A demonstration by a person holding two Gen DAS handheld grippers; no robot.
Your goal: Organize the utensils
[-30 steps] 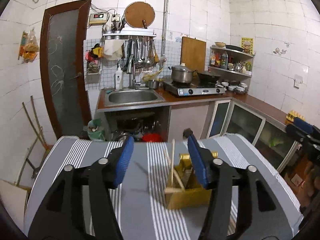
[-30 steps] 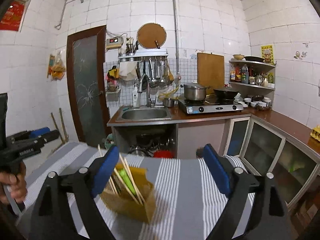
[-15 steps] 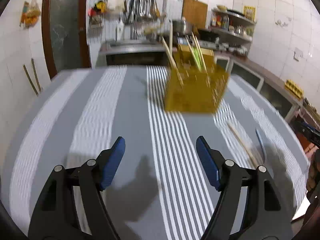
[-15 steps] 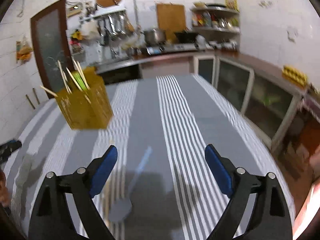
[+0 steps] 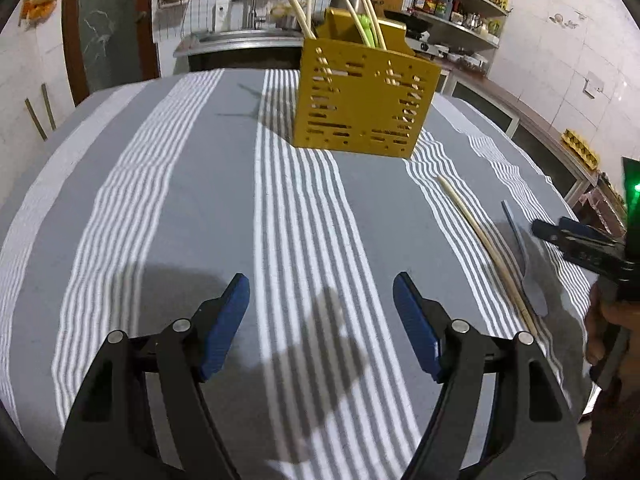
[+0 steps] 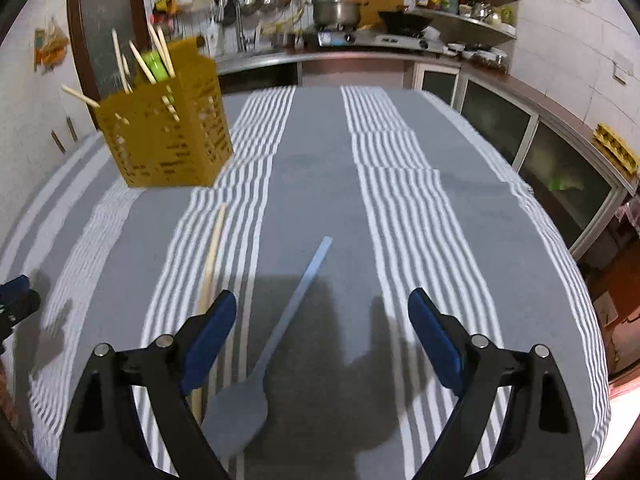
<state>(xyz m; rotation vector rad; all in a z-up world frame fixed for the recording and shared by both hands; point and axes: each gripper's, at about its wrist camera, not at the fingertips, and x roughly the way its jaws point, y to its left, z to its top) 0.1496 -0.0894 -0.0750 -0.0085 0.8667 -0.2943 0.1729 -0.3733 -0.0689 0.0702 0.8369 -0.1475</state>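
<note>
A yellow slotted utensil holder (image 5: 362,104) (image 6: 166,126) stands on the striped tablecloth, with several chopsticks and a green utensil sticking out of it. A wooden chopstick (image 5: 486,250) (image 6: 212,256) and a grey-blue spatula (image 5: 524,260) (image 6: 276,340) lie side by side on the cloth. My right gripper (image 6: 322,332) hovers open just above the spatula's handle, which lies between its fingers untouched. My left gripper (image 5: 320,320) is open over bare cloth, left of both loose utensils, nothing between its fingers. The right gripper (image 5: 576,244) also shows at the left wrist view's right edge.
The table (image 6: 460,216) wears a grey cloth with white stripes and drops off at the right. Behind it runs a kitchen counter with a sink (image 5: 244,38), a gas stove with a pot (image 6: 338,10), shelves, and glass-door cabinets (image 6: 560,168).
Both grippers have dropped from looking across the kitchen to pointing down at the tabletop. The left jaws have widened. The spatula and chopstick now lie close under the right gripper.
</note>
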